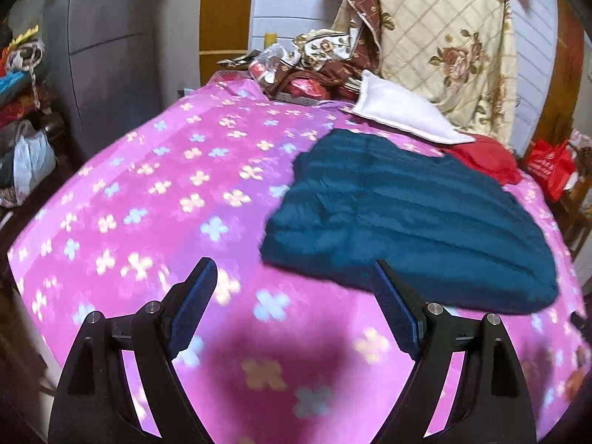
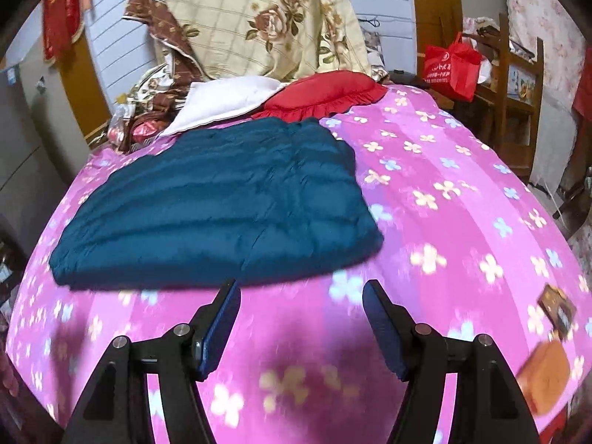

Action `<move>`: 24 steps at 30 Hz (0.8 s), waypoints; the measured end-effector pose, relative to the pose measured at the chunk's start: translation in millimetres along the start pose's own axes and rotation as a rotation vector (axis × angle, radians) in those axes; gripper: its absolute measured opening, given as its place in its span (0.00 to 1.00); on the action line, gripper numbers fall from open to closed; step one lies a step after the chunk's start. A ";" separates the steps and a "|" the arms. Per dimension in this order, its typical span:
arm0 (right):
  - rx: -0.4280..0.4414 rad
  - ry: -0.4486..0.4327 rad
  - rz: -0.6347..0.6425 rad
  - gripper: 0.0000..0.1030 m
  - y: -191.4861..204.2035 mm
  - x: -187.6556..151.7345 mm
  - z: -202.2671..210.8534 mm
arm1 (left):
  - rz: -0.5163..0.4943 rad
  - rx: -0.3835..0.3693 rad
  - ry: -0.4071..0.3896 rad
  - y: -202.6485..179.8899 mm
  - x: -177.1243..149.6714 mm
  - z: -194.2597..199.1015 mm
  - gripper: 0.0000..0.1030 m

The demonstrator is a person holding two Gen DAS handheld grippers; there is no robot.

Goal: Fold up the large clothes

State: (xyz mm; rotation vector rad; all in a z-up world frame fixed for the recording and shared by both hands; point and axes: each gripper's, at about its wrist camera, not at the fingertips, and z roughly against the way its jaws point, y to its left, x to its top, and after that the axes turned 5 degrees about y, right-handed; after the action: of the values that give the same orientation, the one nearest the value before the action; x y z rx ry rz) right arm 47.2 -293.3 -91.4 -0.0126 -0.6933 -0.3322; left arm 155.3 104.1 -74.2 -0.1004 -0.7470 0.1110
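A teal quilted garment [image 1: 407, 218] is laid flat and folded on the pink flowered bedspread [image 1: 166, 192], with its far edge near a white pillow [image 1: 403, 111] and a red pillow [image 2: 325, 94]. The left claw [image 1: 296, 288] is held wide apart above the bedspread, nothing between its blue pads. The right claw [image 2: 301, 307] is likewise spread and empty, just short of the garment's near edge.
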 end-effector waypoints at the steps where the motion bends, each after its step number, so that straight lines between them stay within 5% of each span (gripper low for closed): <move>1: -0.001 -0.003 0.000 0.64 2.9 -6.3 3.1 | 0.005 -0.012 0.016 -2.4 -5.3 4.0 0.82; 8: 0.095 -0.005 -0.091 0.64 9.6 -50.0 30.8 | -0.013 -0.059 0.026 -28.0 -37.5 44.0 0.82; 18: 0.095 -0.153 -0.025 0.65 42.7 -56.4 100.9 | -0.044 0.079 -0.298 -32.7 -46.0 144.8 0.82; 24: 0.095 -0.246 0.007 0.69 56.2 -58.6 142.8 | -0.042 0.040 -0.436 -28.3 -55.3 200.8 0.83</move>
State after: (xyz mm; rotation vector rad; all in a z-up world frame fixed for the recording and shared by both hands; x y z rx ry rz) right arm -67.0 -205.4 -12.6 0.0348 -0.9524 -0.2936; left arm -20.1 78.9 38.9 -0.0211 -1.1812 0.1093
